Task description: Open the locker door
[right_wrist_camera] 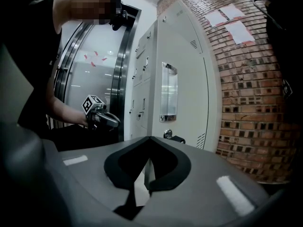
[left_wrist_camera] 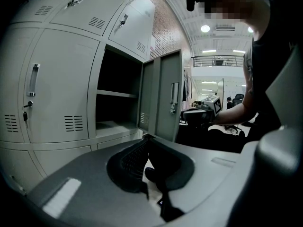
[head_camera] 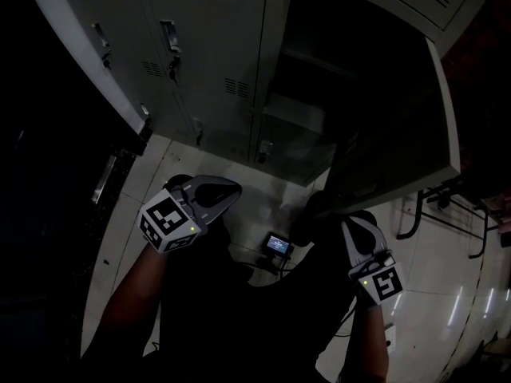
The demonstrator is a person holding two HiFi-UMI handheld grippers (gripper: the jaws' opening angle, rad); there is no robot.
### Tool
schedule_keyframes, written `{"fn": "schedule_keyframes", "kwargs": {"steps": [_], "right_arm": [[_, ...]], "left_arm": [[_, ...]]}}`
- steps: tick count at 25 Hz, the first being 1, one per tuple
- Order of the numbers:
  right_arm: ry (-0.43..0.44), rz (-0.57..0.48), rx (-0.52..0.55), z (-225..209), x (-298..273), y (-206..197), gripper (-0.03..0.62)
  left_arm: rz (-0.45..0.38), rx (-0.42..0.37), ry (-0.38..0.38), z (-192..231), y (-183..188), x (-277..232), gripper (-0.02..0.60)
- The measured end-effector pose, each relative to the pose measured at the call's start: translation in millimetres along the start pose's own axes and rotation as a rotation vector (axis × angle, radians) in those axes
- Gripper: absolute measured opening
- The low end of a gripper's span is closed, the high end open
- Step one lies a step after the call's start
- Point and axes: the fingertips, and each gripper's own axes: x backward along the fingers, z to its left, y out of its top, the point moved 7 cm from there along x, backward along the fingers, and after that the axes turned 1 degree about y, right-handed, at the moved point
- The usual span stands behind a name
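Left claw [left_wrist_camera: 147,137] and right claw [right_wrist_camera: 150,138] are both closed, tips meeting with nothing between them, so neither has hold of anything. The locker door [head_camera: 391,110] stands swung wide out toward the near right, exposing the dark compartment [head_camera: 319,62] and its bare shelf [left_wrist_camera: 116,93]; judged from this, the opening is done or all but done. The right claw hangs low, close beside the door's outer face. Its own view shows the recessed handle [right_wrist_camera: 169,91] and the lock knob [right_wrist_camera: 168,134] beneath it just ahead of the tips, apart from them as far as I can tell. That position suits a claw working the door from its free edge, and closed jaws would serve for a push or a hook rather than a pinch. The left claw is held off to the left, well apart from the door and facing the bank of closed lockers [left_wrist_camera: 52,89], probably parked there to keep clear of the door's swing. A small lit device [head_camera: 278,244] lies on the tiled floor [head_camera: 447,294] between the two claws, and a brick wall [right_wrist_camera: 246,79] closes the right side.
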Motion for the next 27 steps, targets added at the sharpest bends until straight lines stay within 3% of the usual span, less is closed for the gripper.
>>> {"fn": "schedule_keyframes", "kwargs": {"steps": [27], "right_arm": [[0.0,0.009,0.016,-3.8,-5.7,0.9,0.002]], "left_arm": [[0.0,-0.013,0.004,4.8,3.5,-1.6,0.011]]}}
